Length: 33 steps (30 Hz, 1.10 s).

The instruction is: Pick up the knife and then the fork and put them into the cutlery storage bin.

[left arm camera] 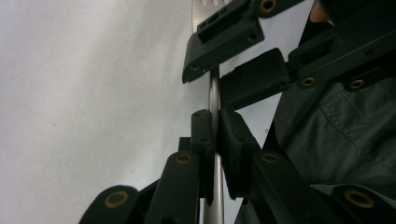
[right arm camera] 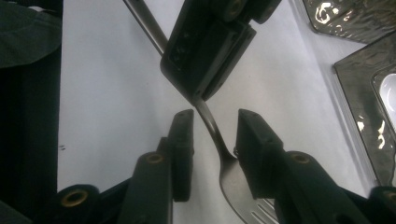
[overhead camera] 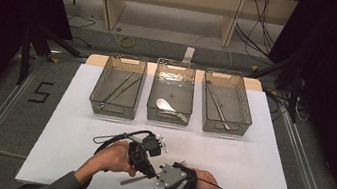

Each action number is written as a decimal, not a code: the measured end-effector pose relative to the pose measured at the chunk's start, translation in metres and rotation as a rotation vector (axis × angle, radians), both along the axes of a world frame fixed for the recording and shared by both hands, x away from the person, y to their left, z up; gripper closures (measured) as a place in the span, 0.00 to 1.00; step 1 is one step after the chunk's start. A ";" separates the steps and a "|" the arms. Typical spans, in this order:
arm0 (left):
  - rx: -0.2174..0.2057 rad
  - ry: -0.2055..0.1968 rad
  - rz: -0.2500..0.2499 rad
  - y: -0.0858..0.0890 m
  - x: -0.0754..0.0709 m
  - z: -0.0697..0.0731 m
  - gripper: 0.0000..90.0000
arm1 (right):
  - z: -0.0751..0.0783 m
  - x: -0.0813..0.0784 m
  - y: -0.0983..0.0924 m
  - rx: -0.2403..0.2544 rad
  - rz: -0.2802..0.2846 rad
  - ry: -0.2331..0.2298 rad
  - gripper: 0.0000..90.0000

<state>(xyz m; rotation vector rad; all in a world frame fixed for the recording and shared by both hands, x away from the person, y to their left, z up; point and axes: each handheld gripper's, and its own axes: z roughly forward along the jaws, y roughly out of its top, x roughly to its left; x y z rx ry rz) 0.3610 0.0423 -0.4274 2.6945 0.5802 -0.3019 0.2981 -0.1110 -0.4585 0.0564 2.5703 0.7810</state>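
Note:
A silver fork (left arm camera: 214,93) is held above the white mat (overhead camera: 247,162) near the table's front edge. My left gripper (left arm camera: 215,121) is shut on its handle, and the handle's end (overhead camera: 130,180) sticks out below my left hand. My right gripper (right arm camera: 215,121) faces the left one, and its jaws stand on either side of the fork's neck (right arm camera: 211,122). There is a gap at the left pad, so the pads do not press on it. The tines (right arm camera: 254,212) lie low by the right jaw. In the high view the two grippers meet at the mat's front middle, the right gripper (overhead camera: 160,174) under its grey plate.
Three wire baskets stand in a row at the mat's far side. The left basket (overhead camera: 97,84) holds long thin utensils, the middle basket (overhead camera: 176,64) a spoon (overhead camera: 167,105), and the right basket (overhead camera: 248,111) another long utensil. Cables trail from both grippers.

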 end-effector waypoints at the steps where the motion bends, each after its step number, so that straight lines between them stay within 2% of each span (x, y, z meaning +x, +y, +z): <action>1: 0.000 0.001 0.000 0.000 0.000 0.000 0.93 | 0.000 0.000 0.000 -0.003 0.004 0.000 0.78; 10: 0.005 0.011 0.000 0.000 0.001 -0.001 0.93 | -0.003 0.000 0.003 -0.032 0.036 -0.025 0.87; 12: 0.004 0.011 0.001 0.000 0.001 -0.001 0.93 | -0.004 -0.002 0.004 -0.037 0.052 -0.026 0.90; 13: 0.000 0.013 0.002 0.001 0.001 -0.001 0.93 | -0.004 -0.001 0.004 -0.064 0.072 -0.037 0.93; 15: -0.007 0.011 0.007 0.001 0.001 0.001 0.93 | -0.005 -0.002 0.004 -0.075 0.095 -0.036 0.97; 16: -0.012 0.014 0.006 0.002 0.002 0.002 0.93 | -0.005 -0.002 0.004 -0.075 0.100 -0.052 0.98; 19: -0.018 0.013 0.004 0.002 0.001 0.002 0.93 | -0.003 -0.001 0.003 -0.080 0.108 -0.029 0.98; 22: -0.027 0.018 0.008 0.002 0.002 0.001 0.93 | -0.003 0.000 0.003 -0.080 0.113 -0.037 0.99; 24: -0.038 0.017 0.017 0.003 0.004 0.002 0.91 | -0.002 0.000 0.003 -0.083 0.106 -0.023 0.99; 27: -0.080 -0.009 0.056 0.007 0.006 0.007 0.78 | -0.002 0.002 0.000 -0.091 0.083 -0.023 0.99; 29: -0.113 -0.055 0.103 0.011 0.009 0.013 0.67 | -0.003 0.004 -0.003 -0.091 0.068 -0.018 0.99; 33: -0.160 -0.116 0.158 0.018 0.012 0.022 0.51 | 0.000 0.008 -0.010 -0.089 0.043 -0.012 0.99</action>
